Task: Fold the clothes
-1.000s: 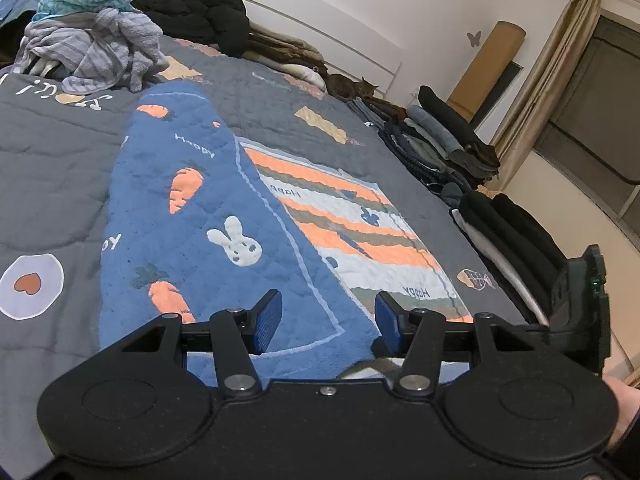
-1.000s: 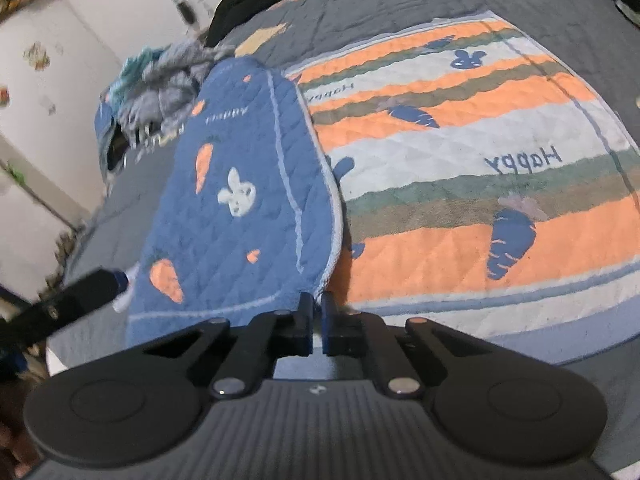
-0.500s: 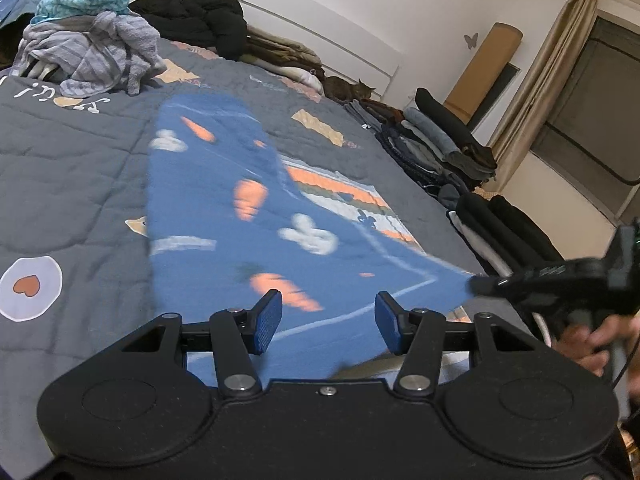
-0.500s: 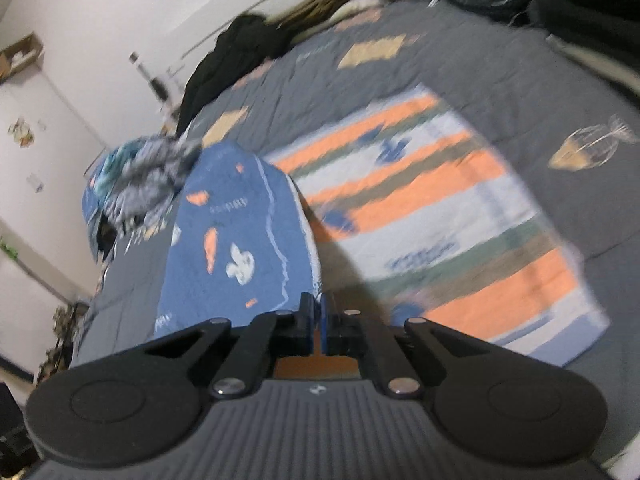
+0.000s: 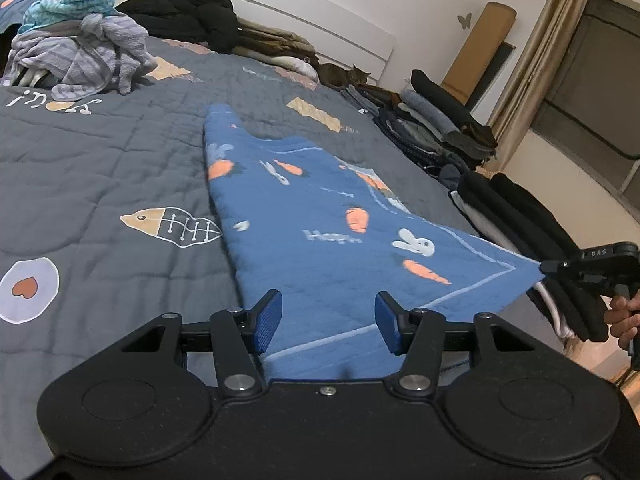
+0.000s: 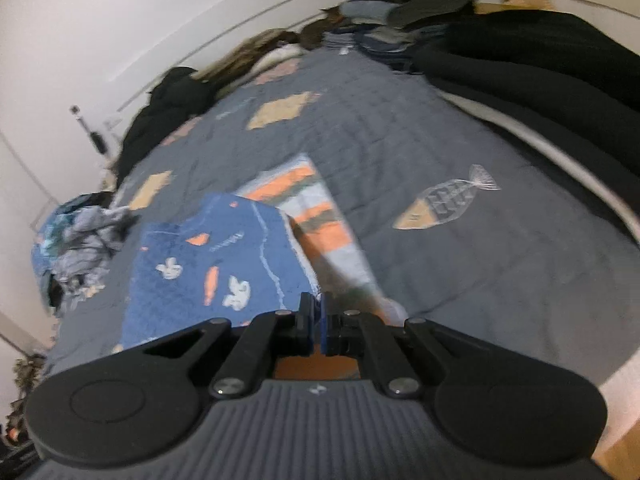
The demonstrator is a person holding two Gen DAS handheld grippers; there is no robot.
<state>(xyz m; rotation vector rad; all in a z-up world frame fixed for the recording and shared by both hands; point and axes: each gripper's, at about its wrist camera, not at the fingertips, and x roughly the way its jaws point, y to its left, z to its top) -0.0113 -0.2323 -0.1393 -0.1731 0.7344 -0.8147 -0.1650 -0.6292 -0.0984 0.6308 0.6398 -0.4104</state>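
A blue quilted cloth printed with carrots and rabbits stretches across the grey bed, its near right corner lifted off the bed. My right gripper is shut on that corner; a hand holds its handle at the right edge. In the right wrist view the right gripper pinches the blue cloth, whose orange-striped underside shows. My left gripper stands open just above the cloth's near edge, blue pads apart, nothing between them.
An unfolded heap of grey and teal clothes lies at the bed's far left. Dark jackets sit by the headboard. Stacks of folded dark clothes line the right side. A cat lies near the headboard.
The right gripper pulled the cloth's corner up and to the right, swinging the blue side over the striped side. The left gripper stayed open and barely moved.
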